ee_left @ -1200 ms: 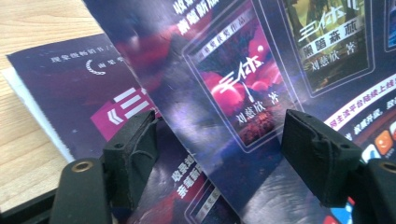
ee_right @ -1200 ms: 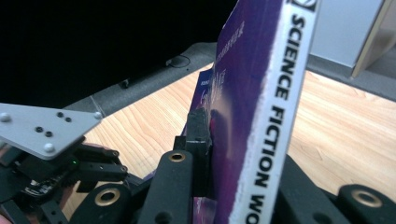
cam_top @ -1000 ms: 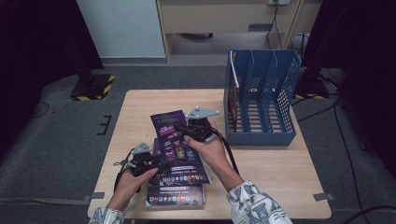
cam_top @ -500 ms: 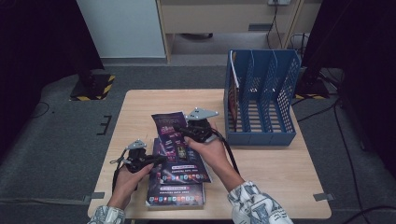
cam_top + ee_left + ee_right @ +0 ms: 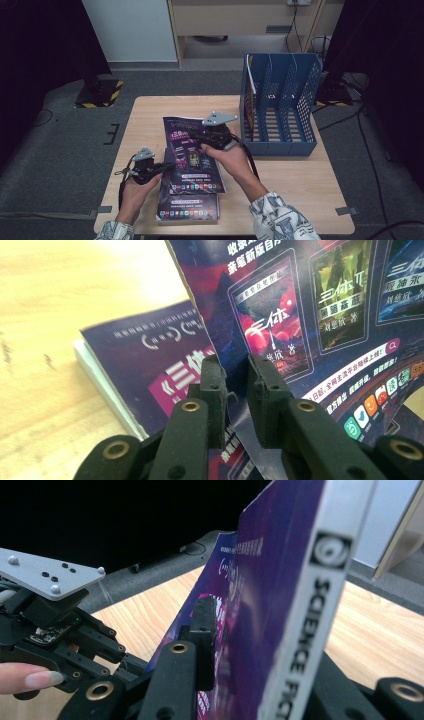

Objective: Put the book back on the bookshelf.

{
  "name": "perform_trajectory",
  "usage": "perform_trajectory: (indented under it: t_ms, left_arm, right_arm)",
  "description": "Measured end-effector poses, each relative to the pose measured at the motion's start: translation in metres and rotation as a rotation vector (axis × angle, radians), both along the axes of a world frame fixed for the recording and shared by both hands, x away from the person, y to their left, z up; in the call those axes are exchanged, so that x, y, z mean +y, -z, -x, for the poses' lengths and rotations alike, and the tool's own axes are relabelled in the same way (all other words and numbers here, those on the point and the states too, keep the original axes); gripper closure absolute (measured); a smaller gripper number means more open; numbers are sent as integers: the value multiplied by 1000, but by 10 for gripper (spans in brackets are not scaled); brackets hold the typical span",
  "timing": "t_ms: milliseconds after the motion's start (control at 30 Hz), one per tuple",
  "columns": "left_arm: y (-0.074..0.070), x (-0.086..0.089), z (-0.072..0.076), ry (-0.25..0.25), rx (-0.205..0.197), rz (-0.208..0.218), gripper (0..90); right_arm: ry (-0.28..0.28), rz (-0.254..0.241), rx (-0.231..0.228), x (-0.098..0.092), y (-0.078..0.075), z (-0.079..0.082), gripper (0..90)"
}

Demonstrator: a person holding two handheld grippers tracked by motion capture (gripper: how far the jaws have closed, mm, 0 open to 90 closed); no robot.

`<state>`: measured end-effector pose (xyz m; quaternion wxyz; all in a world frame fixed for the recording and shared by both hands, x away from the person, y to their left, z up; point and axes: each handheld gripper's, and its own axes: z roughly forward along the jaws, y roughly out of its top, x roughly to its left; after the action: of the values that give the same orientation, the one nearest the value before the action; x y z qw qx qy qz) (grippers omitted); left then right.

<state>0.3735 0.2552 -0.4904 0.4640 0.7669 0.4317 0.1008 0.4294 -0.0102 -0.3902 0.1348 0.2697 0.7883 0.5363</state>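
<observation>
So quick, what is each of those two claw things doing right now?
Left gripper: jaws just closed on the edge of the purple glossy magazine.
Right gripper: shut on the same magazine's spine.

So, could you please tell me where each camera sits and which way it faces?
High view: above the person's side, looking forward and down at the table; both forearms show.
Left gripper view: on the left gripper, looking along its jaws at the magazine edge.
Right gripper view: on the right gripper, facing the magazine's spine; the left gripper shows farther off.
All three share the magazine.
</observation>
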Motion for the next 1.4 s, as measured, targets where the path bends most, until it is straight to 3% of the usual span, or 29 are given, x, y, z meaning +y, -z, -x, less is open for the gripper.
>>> perform_trajectory:
  t_ms: [233,433,800,1200,1400]
  left_arm:
    - [-9,7,4,-50,-72,2,791]
    - [-11,6,5,-51,-87,-7,793]
    - [-18,6,8,-52,-154,-14,801]
    - [-20,6,10,-50,-183,-21,802]
    - [-21,5,11,-47,-195,-24,804]
  right_arm:
    - [-21,-40,-24,0,-7,1,742]
    - [-28,-45,-37,0,-8,1,723]
    - [-47,-66,-27,-2,-19,-1,646]
    - [-76,-84,-11,-2,-25,-4,619]
    - [-70,-95,-14,-3,-27,-5,685]
